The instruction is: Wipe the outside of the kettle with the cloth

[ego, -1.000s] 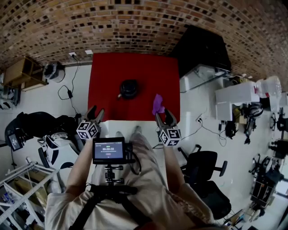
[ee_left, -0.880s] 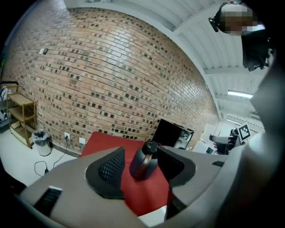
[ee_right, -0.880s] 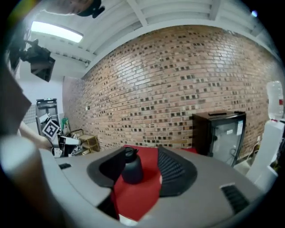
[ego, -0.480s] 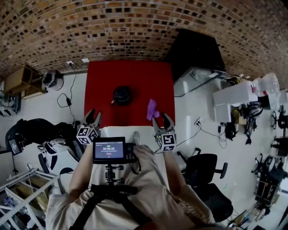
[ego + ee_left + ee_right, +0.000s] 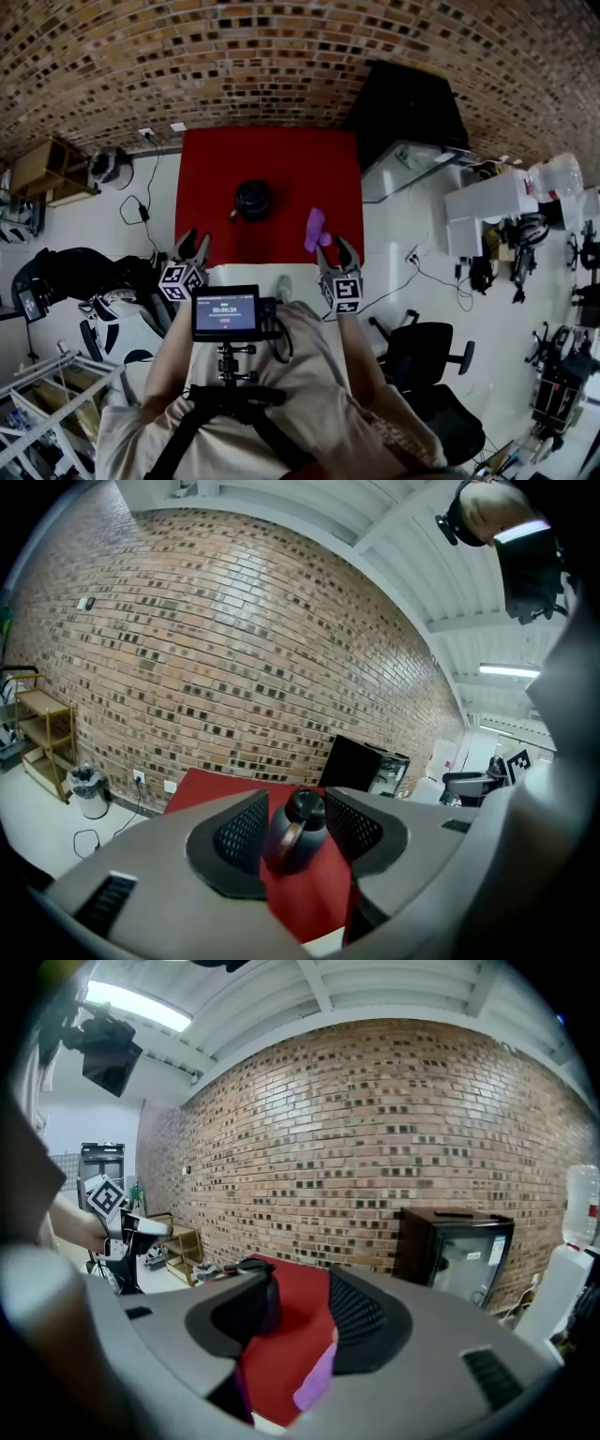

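A dark, round kettle (image 5: 253, 200) stands in the middle of the red table (image 5: 281, 150). A bunched purple cloth (image 5: 315, 228) sits near the table's front right. My left gripper (image 5: 193, 240) hovers at the front left edge. Its jaws have just been closing, nothing is between them, and the kettle (image 5: 298, 829) shows far off in the gap. My right gripper (image 5: 335, 248) is just behind the cloth. Its jaws have just been closing and still stand apart. The cloth (image 5: 316, 1384) lies low between them, with the pads not pressing on it. The right gripper's left jaw half hides the kettle (image 5: 253, 1267).
A black cabinet (image 5: 408, 98) and a glass desk (image 5: 412, 159) stand right of the table, and a black office chair (image 5: 427, 352) is at my right. A wooden shelf (image 5: 47, 155) and cables lie on the floor to the left. A brick wall runs behind.
The head view has shifted, so table and kettle sit lower and further left. Both grippers' jaws stand a little narrower. The cloth keeps its place on the table.
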Demonstrator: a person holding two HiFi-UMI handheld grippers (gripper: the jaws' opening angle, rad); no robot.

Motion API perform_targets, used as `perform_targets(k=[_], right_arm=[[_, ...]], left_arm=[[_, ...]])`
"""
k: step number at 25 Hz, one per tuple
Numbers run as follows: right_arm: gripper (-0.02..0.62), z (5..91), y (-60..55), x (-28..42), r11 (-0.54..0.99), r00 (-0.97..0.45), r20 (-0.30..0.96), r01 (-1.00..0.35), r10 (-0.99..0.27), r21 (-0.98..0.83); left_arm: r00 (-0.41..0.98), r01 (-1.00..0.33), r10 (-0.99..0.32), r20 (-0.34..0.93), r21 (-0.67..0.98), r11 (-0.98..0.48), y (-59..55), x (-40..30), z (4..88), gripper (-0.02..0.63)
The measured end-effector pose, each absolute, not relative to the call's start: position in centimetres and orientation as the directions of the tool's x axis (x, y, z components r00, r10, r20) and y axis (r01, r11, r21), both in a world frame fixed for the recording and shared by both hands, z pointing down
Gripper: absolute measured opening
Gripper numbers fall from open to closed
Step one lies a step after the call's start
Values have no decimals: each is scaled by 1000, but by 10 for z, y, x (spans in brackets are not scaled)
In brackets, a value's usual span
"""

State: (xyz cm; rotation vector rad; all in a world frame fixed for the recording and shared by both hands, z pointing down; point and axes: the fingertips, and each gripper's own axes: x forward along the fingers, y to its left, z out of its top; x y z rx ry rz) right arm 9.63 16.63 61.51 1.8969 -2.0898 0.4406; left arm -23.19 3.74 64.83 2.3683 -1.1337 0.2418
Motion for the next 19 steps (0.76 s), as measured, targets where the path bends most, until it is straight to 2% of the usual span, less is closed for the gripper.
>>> perform_targets(k=[19], right_arm=[[225, 619, 166, 101, 78, -77, 419, -997, -905, -15]], left_arm=[[639, -768, -647, 416, 385, -511, 49, -230, 669, 189]])
